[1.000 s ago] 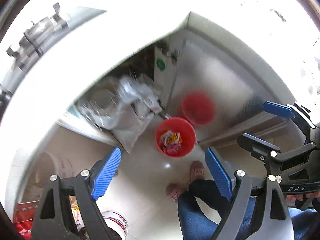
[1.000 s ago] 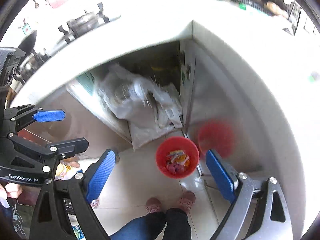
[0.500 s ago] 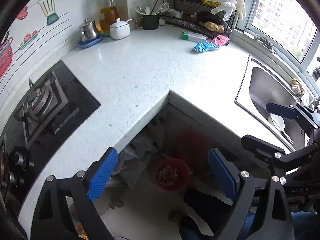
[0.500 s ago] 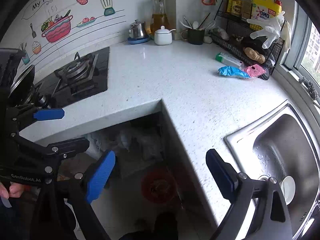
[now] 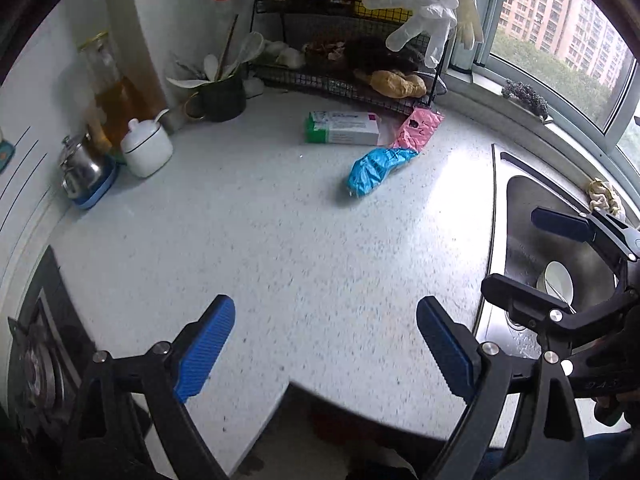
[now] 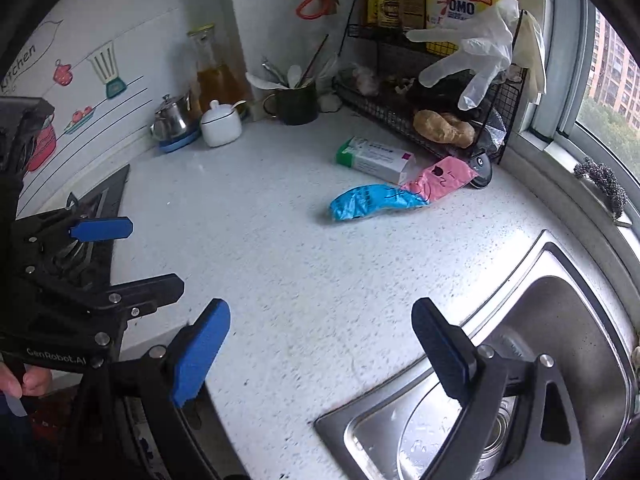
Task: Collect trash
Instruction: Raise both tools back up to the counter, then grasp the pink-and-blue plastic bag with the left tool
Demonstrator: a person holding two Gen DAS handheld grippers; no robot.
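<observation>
Looking down on the white counter point(image 5: 280, 240), so here's the rundown: three bits of trash sit near the back, just in front of the wire rack point(image 5: 344, 80), namely one blue wrapper point(image 5: 376, 170), one pink wrapper point(image 5: 418, 130) touching its end, and one white-and-green box point(image 5: 344, 128) beside them. That rack holds bottles up top and a brownish lump on the lower shelf, with one clear glove point(image 5: 424, 28) hanging off it. A dark mug point(image 5: 222, 98) is stuffed with spoons and chopsticks, and one white lidded pot point(image 5: 146, 148) has a spoon poking out. The sink point(image 6: 560, 340) on the right has one small white bowl point(image 5: 558, 282) in it. Both tools hover over the front of the counter, well apart from the trash: the left gripper point(image 5: 324, 344) and right gripper point(image 6: 320, 352) each have their blue pads spread wide with nothing between them.
</observation>
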